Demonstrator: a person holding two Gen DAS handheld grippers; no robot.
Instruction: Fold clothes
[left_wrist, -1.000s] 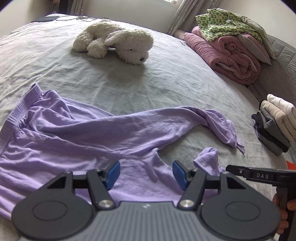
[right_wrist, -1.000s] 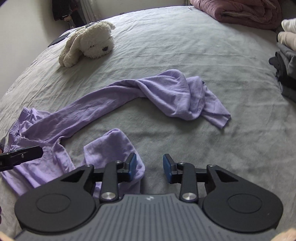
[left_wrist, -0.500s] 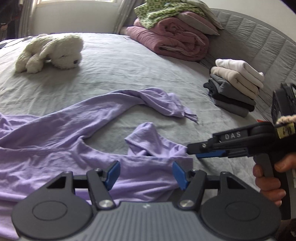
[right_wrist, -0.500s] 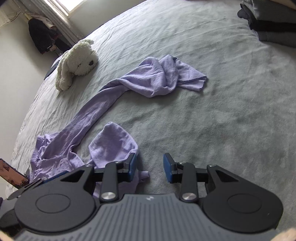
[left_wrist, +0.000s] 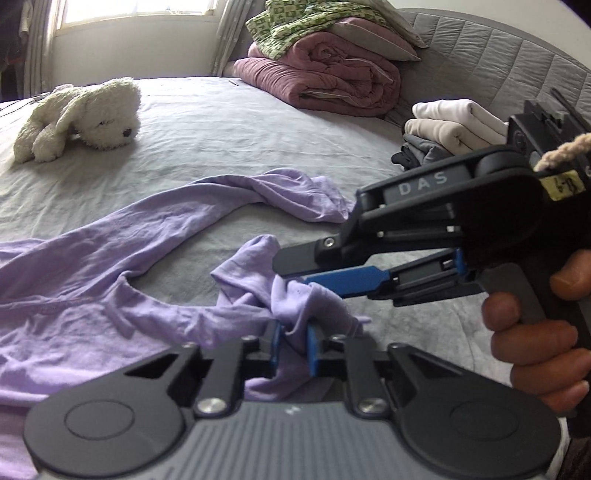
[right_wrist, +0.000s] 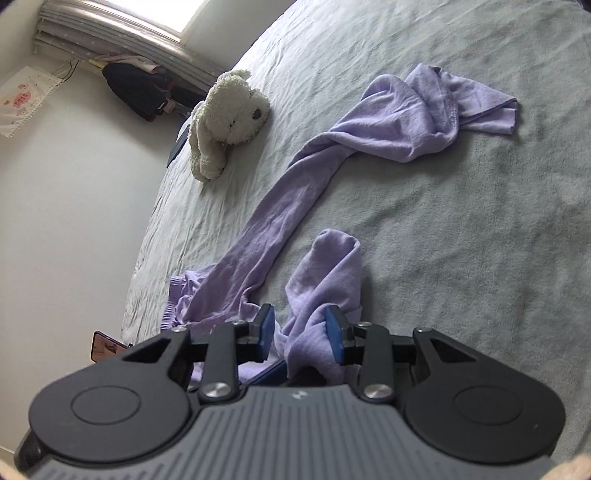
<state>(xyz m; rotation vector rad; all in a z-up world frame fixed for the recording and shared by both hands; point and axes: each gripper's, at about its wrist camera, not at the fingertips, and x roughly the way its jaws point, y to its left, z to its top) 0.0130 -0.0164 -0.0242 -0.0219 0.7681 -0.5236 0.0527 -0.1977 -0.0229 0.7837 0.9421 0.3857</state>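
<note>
A lilac long-legged garment lies crumpled across the grey bed. One long limb runs away toward the far side and ends in a twisted heap. My left gripper is shut on a bunched fold of the short limb near the front edge. My right gripper, held by a hand, comes in from the right just above that same bunch. In the right wrist view it stands open, with the lilac fold rising between its blue pads.
A white plush dog lies at the far left of the bed. Rolled pink and green bedding sits against the headboard. A stack of folded clothes is at the right. A phone lies near the bed's edge.
My left gripper has shut on the bunched fold that lay ahead of it. The right gripper has moved in close beside it, so the fold now stands between its pads.
</note>
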